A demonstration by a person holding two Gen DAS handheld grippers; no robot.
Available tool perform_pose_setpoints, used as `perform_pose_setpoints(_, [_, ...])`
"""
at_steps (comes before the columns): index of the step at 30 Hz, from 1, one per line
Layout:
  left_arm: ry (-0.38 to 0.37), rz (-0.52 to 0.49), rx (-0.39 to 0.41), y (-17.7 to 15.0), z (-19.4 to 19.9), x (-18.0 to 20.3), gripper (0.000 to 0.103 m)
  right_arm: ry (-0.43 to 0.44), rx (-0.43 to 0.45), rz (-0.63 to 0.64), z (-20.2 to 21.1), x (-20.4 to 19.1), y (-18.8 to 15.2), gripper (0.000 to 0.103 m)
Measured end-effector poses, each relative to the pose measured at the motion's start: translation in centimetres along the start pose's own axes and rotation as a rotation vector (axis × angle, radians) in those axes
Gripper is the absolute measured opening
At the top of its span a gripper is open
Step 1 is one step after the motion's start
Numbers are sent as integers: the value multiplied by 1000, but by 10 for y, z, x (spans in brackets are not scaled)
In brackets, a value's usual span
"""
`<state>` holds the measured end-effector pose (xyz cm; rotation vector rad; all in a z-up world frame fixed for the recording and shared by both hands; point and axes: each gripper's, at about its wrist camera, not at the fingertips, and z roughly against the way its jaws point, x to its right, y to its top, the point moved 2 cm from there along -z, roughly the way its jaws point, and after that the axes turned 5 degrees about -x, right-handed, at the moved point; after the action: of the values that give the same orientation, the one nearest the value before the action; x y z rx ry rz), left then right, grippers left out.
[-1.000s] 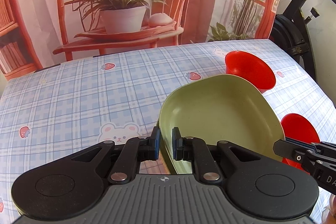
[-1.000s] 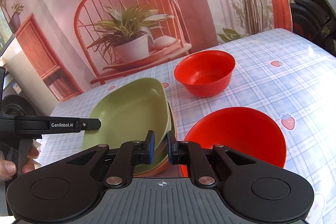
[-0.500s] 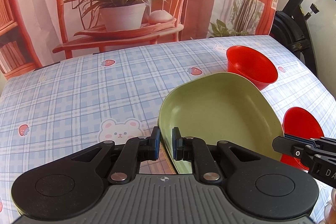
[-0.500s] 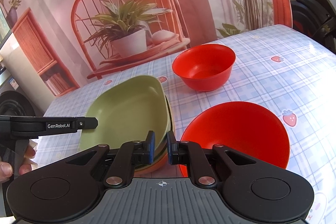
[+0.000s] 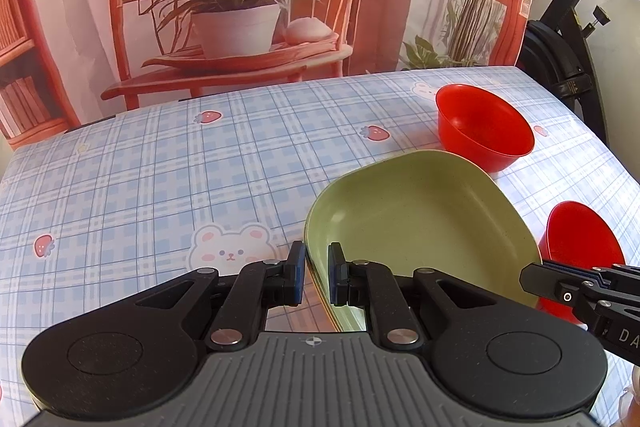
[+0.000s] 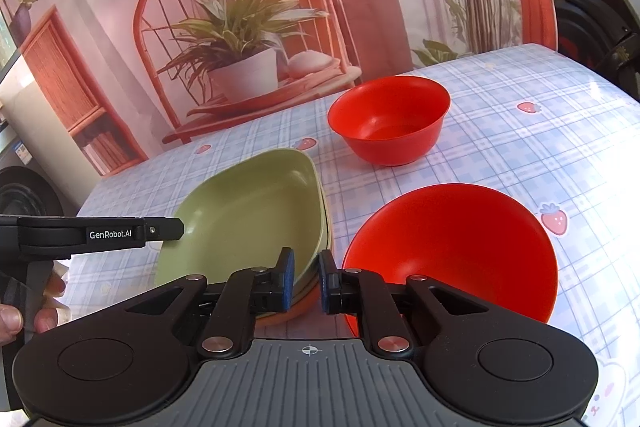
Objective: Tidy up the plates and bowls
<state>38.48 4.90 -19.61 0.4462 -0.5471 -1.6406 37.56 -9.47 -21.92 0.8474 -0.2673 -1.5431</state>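
Note:
A green plate [image 5: 420,223] tops a small stack on the checked tablecloth, with an orange plate's edge [image 6: 296,311] showing beneath it. My left gripper [image 5: 317,277] is shut on the green plate's near rim. The right wrist view shows its tip over the green plate [image 6: 248,211]. My right gripper [image 6: 306,283] is shut on the rim of a red bowl [image 6: 460,247], which hangs tilted just right of the stack. The left wrist view shows this red bowl [image 5: 580,243] behind the right gripper's fingers. A second red bowl [image 5: 484,127] stands upright beyond the stack.
The table [image 5: 160,167] stretches bare to the left and far side of the stack. A printed backdrop of a chair and plant hangs behind it. An exercise bike [image 5: 568,67] stands off the right edge. A person's hand [image 6: 24,315] holds the left gripper.
Both grips stay as they were. The views have shifted only slightly, and the plates and bowls keep their places.

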Motion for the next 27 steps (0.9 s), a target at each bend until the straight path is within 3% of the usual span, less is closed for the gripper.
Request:
perform_pose_setpoints(18, [-13, 40, 9, -4, 6, 0, 13, -12, 12, 9, 6, 2, 3, 16])
perform_pose_setpoints(27, [-20, 60, 0, -8, 4, 0, 13, -8, 9, -16, 2, 9, 4, 3])
